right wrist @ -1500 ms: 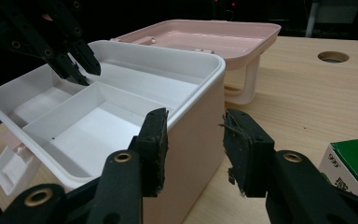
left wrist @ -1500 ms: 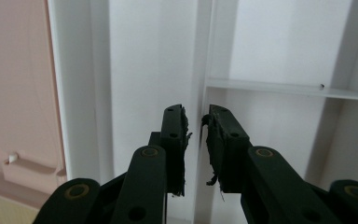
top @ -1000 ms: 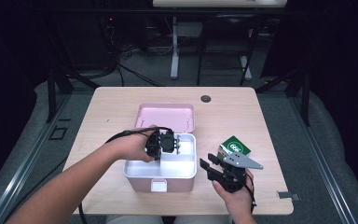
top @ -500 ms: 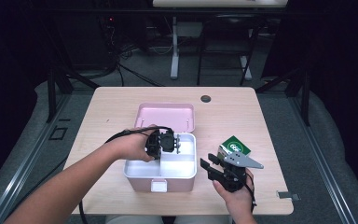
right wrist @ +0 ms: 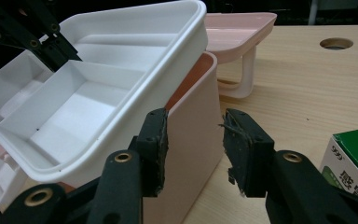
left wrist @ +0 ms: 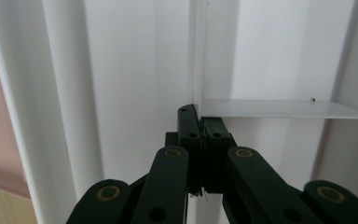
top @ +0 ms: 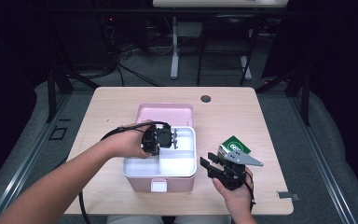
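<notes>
So the pink box (top: 161, 179) sits mid-table near the front edge, lid (top: 164, 113) flipped open behind it, with the white divided tray (top: 161, 163) tilted up out of it. The left gripper (top: 162, 138) is reaching into the tray's far side, and its jaws have just been closing, now clamped on the thin white divider wall (left wrist: 279, 108). The right gripper (top: 214, 165) rests just right of the box, jaws apart and holding nothing. A green carton (top: 235, 145) lies right beside it.
</notes>
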### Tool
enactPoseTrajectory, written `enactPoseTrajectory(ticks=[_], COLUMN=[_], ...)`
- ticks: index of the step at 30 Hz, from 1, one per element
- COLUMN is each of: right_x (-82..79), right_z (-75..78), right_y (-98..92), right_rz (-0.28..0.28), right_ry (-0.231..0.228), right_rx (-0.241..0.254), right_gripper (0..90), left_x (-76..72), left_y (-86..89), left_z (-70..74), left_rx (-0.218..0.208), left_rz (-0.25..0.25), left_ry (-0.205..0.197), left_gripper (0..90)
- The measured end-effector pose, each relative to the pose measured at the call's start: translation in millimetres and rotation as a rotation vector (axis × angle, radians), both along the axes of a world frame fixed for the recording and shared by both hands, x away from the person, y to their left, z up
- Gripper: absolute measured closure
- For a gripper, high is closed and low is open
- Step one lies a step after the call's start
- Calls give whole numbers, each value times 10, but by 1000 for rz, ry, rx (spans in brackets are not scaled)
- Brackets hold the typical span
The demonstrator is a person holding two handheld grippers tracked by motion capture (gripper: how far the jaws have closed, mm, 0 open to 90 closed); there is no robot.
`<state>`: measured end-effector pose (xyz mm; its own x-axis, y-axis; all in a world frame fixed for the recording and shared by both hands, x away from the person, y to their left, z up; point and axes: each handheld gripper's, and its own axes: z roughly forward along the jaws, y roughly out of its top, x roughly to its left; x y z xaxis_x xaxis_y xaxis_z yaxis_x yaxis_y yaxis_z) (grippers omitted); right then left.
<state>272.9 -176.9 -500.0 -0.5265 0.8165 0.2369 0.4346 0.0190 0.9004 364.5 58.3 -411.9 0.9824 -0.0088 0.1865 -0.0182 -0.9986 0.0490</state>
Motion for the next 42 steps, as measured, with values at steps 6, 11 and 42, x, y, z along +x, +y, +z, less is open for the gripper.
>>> enactPoseTrajectory(ticks=[6,11,42], right_x=[-14,-7,12], right_z=[21,26,48], right_y=[-35,-37,-92], right_rz=[-17,-21,-36], right_ry=[-5,-3,-9], right_rx=[8,19,26], right_gripper=[599,599,593], left_x=[-6,-25,234], left_y=[39,125,1429], left_z=[76,122,256], left_rx=[-9,-13,-118], left_rz=[6,25,519], left_ry=[-24,-30,-11], left_gripper=[893,893,893])
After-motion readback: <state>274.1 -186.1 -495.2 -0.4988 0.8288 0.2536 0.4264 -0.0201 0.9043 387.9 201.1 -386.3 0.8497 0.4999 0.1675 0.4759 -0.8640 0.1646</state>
